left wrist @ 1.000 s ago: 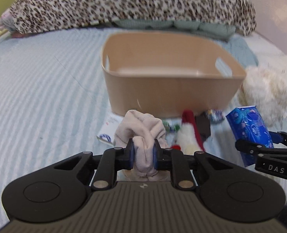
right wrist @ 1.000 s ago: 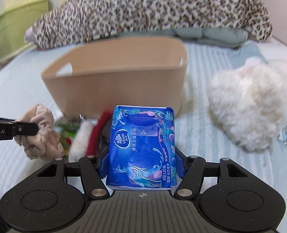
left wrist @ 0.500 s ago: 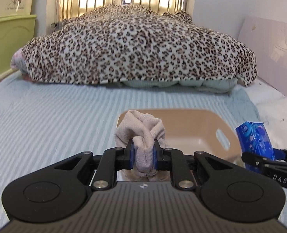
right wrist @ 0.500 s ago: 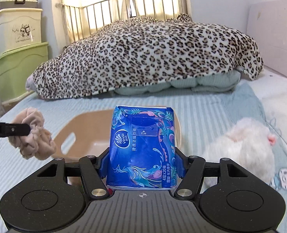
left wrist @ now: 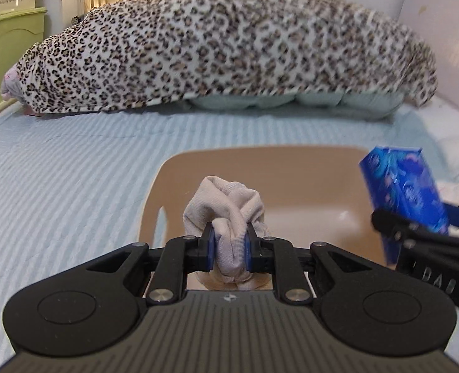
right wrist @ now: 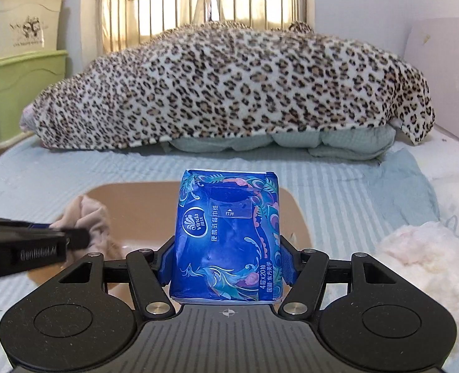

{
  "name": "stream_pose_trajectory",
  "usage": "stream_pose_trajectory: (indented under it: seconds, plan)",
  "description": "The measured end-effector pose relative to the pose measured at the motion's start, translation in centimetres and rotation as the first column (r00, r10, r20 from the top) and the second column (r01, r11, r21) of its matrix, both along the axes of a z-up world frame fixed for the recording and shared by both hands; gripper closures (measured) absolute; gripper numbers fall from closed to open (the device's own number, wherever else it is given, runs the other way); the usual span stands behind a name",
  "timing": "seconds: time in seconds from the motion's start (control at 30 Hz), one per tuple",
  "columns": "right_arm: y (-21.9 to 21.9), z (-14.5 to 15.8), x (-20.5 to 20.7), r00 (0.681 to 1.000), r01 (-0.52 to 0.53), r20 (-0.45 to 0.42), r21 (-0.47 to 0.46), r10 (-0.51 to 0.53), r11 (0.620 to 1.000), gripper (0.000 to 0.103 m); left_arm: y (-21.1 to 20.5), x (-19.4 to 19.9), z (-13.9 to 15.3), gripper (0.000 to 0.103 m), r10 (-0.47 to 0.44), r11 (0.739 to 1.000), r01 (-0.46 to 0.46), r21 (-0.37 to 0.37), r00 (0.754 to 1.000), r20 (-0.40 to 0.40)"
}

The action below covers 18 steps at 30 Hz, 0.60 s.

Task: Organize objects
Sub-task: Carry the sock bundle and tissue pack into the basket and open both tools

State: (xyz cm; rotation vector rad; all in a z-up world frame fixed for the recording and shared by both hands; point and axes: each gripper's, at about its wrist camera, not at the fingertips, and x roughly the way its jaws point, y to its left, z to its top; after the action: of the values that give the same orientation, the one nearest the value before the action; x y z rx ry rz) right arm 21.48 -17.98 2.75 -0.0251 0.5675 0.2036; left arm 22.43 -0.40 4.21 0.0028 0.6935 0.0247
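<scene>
My left gripper point(left wrist: 229, 248) is shut on a bundled beige sock point(left wrist: 226, 205) and holds it above the open tan basket point(left wrist: 291, 168). My right gripper point(right wrist: 228, 261) is shut on a blue tissue pack point(right wrist: 228, 233) and holds it upright over the same basket point(right wrist: 130, 199). In the left wrist view the tissue pack point(left wrist: 406, 192) hangs over the basket's right side. In the right wrist view the sock point(right wrist: 89, 217) hangs over the basket's left side, held by the left gripper point(right wrist: 74, 237).
The basket sits on a striped light-blue bed sheet point(left wrist: 58, 186). A leopard-print blanket point(right wrist: 229, 87) lies across the far end of the bed. A white fluffy toy point(right wrist: 428, 248) lies to the right of the basket. Green storage bins point(right wrist: 18, 90) stand at the left.
Both grippers have risen from the bed and moved forward over the basket, carrying the sock and the tissue pack. The small items in front of the basket have dropped out of view.
</scene>
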Motion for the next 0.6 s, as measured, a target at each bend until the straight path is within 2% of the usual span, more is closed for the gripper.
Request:
stream_pose_trajectory:
  seconds: [0.23, 0.27, 0.37, 0.43, 0.47, 0.5, 0.6]
  plan:
    - [2.1, -2.3, 1.4, 0.999, -0.011, -0.035, -0.09, 0.008, 0.996, 0.042, 0.9, 0.7, -2.0, 0.082, 0.005, 1.0, -0.004, 0.023, 0.998, -0.055]
    - [2.2, -2.4, 1.2, 0.999, -0.013, -0.042, -0.09, 0.009, 0.996, 0.037, 0.8, 0.6, -2.0, 0.081, -0.001, 1.0, 0.002, 0.024, 0.998, -0.056]
    - [2.1, -2.1, 0.6, 1.0, -0.013, -0.021, -0.1, 0.011, 0.995, 0.03, 0.6, 0.0, -1.6, 0.068, -0.018, 0.999, 0.02, 0.031, 0.999, -0.046]
    - [2.0, -1.5, -0.1, 1.0, -0.012, 0.003, -0.113, 0.013, 0.994, 0.022, 0.3, -0.6, -1.1, 0.048, -0.026, 0.998, 0.028, 0.055, 0.999, -0.032]
    - [1.8, -1.1, -0.4, 1.0, -0.012, 0.013, -0.11, 0.013, 0.994, 0.02, 0.1, -1.0, -0.7, 0.034, -0.023, 0.997, 0.024, 0.069, 1.0, -0.018]
    - [1.6, -0.7, -0.8, 1.0, -0.012, 0.019, -0.107, 0.014, 0.994, 0.017, -0.1, -1.4, -0.2, 0.029, -0.016, 0.996, 0.016, 0.083, 1.0, -0.003]
    - [1.1, 0.7, -1.8, 1.0, -0.022, 0.018, -0.086, 0.023, 0.996, 0.011, 0.2, -2.4, 1.4, 0.028, -0.037, 0.995, 0.037, 0.091, 0.999, 0.002]
